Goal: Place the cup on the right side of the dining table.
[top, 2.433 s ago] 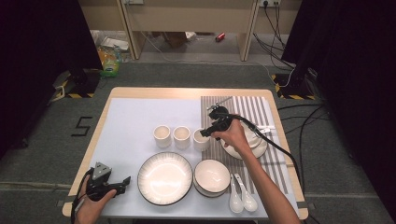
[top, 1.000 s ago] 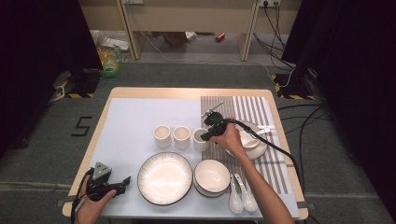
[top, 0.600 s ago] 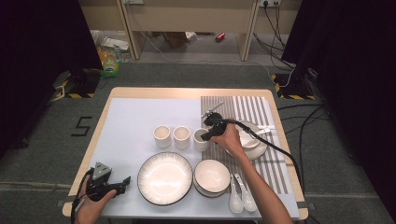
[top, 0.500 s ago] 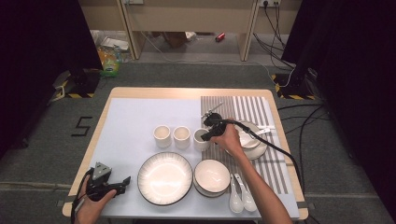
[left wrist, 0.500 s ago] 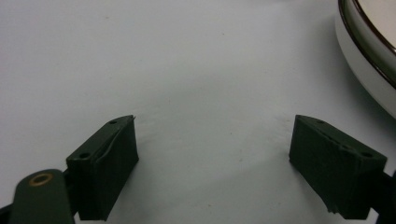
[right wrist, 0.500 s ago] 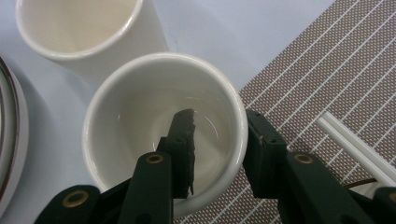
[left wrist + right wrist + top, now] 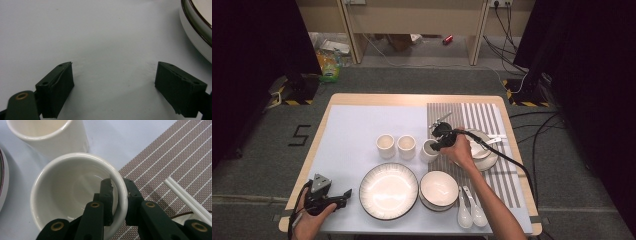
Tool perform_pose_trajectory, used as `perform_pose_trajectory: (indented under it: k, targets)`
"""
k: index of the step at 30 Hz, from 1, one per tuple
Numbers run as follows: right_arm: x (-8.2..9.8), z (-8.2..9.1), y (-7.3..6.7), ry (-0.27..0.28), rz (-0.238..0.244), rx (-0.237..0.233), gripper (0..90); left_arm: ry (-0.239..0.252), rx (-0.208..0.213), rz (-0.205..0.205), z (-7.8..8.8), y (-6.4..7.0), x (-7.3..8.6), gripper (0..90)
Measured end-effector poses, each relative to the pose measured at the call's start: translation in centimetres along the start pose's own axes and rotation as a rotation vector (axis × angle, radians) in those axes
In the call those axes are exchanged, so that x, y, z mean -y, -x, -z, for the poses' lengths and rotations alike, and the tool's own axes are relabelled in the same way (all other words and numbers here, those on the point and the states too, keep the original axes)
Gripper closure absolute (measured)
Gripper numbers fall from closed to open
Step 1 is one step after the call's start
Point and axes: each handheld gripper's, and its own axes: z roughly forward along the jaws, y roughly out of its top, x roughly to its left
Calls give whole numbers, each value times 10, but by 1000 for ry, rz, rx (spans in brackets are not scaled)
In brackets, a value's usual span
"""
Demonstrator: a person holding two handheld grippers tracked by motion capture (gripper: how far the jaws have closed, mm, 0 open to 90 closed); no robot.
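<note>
Three cups stand in a row on the tabletop (image 7: 362, 125); the right-hand cup (image 7: 429, 150) is the landmark. Left of it stand the other two cups (image 7: 406, 146). Before it sits a bowl (image 7: 439, 189), with a plate (image 7: 388, 190) left of that bowl and two spoons (image 7: 471, 209) right. The striped mat (image 7: 472, 117) lies just right of the cup.

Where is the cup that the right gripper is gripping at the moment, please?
In the high view the cup stands rightmost in the row of three cups, at the striped placemat's left edge, behind the bowl.
</note>
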Motion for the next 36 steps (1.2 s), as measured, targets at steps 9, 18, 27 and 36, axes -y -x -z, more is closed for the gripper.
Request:
perform_pose_trajectory:
  k: [9, 18, 27, 36]
  targets:
    - [2, 3, 2, 1, 54, -13, 810, 0, 1, 0, 0, 0, 0, 144]
    - [6, 8, 2, 13, 66, -12, 819, 0, 1, 0, 0, 0, 0, 144]
    - [9, 13, 4, 38, 54, -21, 821, 0, 1, 0, 0, 0, 0, 144]
    - [0, 33, 11, 89, 21, -14, 821, 0, 0, 0, 0, 0, 0, 144]
